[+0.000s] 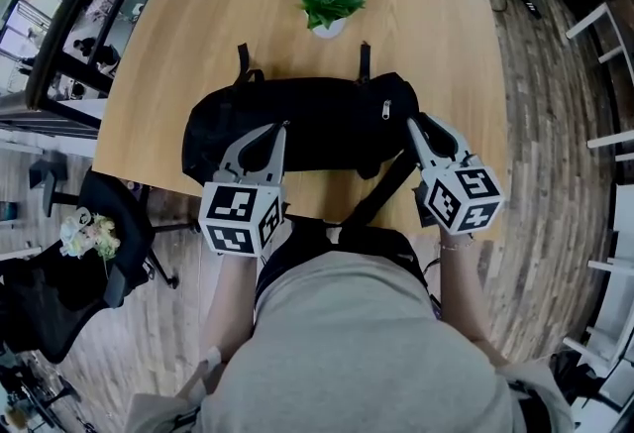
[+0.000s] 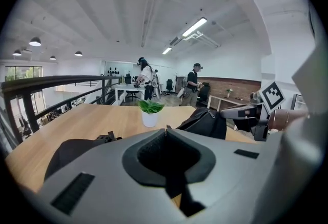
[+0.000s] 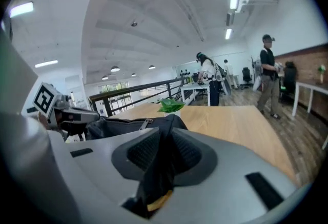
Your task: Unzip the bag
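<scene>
A black bag lies across the near side of the wooden table. A metal zipper pull shows near its right end and also appears in the right gripper view. My left gripper rests on the bag's top left of centre, jaws shut with tips meeting; nothing shows between the tips. My right gripper is at the bag's right end, and a fold of black bag fabric fills the gap between its pads. The bag's strap hangs off the near edge.
A small potted plant stands behind the bag near the table's far edge. A black office chair is left of the table. The person's torso is against the near edge. People stand at distant desks.
</scene>
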